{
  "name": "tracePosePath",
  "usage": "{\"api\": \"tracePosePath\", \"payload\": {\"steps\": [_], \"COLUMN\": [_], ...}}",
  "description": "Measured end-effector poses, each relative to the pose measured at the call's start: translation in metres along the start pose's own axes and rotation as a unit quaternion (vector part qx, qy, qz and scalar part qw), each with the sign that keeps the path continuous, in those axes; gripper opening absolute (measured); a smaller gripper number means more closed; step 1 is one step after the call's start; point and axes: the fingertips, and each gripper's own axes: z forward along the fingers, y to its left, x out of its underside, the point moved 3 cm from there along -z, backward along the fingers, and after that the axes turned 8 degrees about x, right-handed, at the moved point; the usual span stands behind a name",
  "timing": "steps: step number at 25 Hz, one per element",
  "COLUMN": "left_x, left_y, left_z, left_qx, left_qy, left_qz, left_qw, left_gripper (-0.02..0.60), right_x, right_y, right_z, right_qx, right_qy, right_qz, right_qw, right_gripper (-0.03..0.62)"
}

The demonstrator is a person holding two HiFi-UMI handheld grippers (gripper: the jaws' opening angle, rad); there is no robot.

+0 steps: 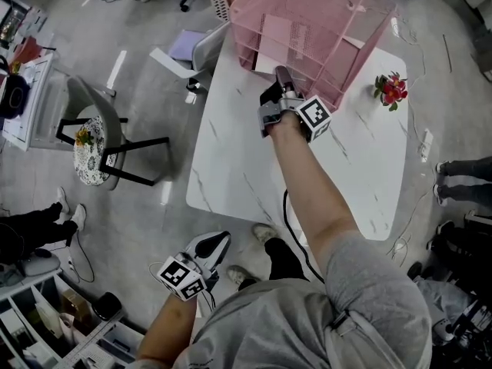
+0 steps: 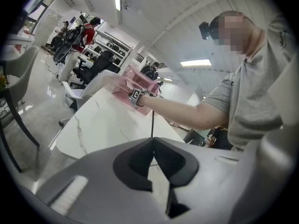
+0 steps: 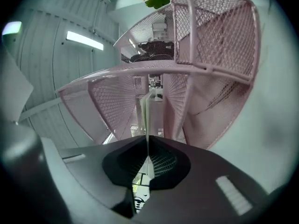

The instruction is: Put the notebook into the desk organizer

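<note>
The left claw (image 2: 152, 141), nearest, is pressed together on nothing, held off the table (image 1: 231, 152). The right claw (image 3: 147, 143) pinches the notebook (image 3: 145, 115), seen only edge-on with its cover hidden and its far end lost among the pink mesh of the desk organizer (image 3: 219, 41).

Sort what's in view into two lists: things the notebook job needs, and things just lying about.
Job: notebook, edge-on in the shut right gripper; pink mesh desk organizer; white table.
Lying about: red flowers; chair; idle left gripper, shut and empty.
</note>
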Motion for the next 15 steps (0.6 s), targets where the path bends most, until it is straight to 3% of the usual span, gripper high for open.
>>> {"api": "tracePosePath", "payload": {"steps": [6, 10, 15], "left_x": [0.001, 0.006, 0.005], "left_y": [0.003, 0.0, -0.005], "left_z": [-0.006, -0.009, -0.008], "left_qx": [-0.021, -0.015, -0.014], "left_qy": [0.002, 0.001, 0.002], "left_qz": [-0.003, -0.005, -0.004], "left_qw": [0.9998, 0.9999, 0.9999], "left_gripper": [0.06, 0.06, 0.06], "right_x": [-0.005, 0.006, 0.022], "right_y": [0.011, 0.008, -0.007], "right_z": [0.015, 0.002, -0.002], "right_qx": [0.055, 0.103, 0.111], "right_qy": [-0.012, 0.031, 0.101], "right_qz": [-0.03, -0.057, -0.035], "right_qw": [0.998, 0.993, 0.988], "right_gripper": [0.019, 0.124, 0.231]}}
